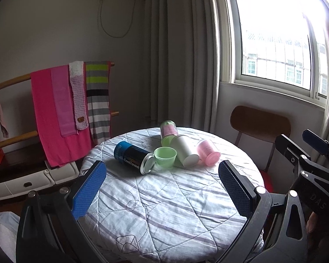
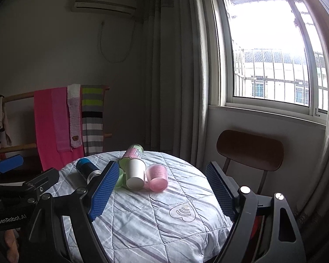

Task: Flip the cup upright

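Note:
Several containers lie clustered at the far middle of a round table. A white paper cup lies on its side, base toward me. A pink cup lies tipped beside it on the right. A small green cup stands upright, mouth up; in the right wrist view it is mostly hidden behind the left finger. A blue-black can lies on its side at left. A green jar lies behind. My left gripper and right gripper are open, empty, short of the cluster.
The table has a striped quilted cover. A brown chair stands behind the table at right, under the window. A wooden rack with pink and striped towels stands at left. The right gripper's body shows at the left view's right edge.

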Demonstrator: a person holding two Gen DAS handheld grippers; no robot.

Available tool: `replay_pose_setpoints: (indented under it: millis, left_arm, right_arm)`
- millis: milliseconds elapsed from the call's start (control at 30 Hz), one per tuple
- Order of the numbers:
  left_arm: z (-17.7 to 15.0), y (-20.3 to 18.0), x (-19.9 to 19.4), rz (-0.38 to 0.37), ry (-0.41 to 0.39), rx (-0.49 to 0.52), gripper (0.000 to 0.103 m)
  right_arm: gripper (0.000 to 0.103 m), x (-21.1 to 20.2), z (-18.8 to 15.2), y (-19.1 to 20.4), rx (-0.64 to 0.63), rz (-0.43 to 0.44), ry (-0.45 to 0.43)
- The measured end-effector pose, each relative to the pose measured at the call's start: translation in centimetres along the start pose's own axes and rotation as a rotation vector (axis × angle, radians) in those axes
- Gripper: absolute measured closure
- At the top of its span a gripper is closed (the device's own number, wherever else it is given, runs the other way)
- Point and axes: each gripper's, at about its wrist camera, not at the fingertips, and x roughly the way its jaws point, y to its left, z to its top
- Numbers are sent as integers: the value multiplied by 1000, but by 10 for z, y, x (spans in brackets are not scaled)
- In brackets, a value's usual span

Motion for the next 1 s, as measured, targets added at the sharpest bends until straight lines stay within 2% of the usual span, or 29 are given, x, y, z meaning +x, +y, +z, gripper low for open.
replay_pose_setpoints:
  millis: [200,1000]
  left_arm:
    - [-2,4,0,3,5,-20,0]
    - [-4,-2,1,-2,15,2,0]
  right_arm:
    - [20,-1,-3,2,-5,6,7]
    - [20,1,-5,3,10,19,34]
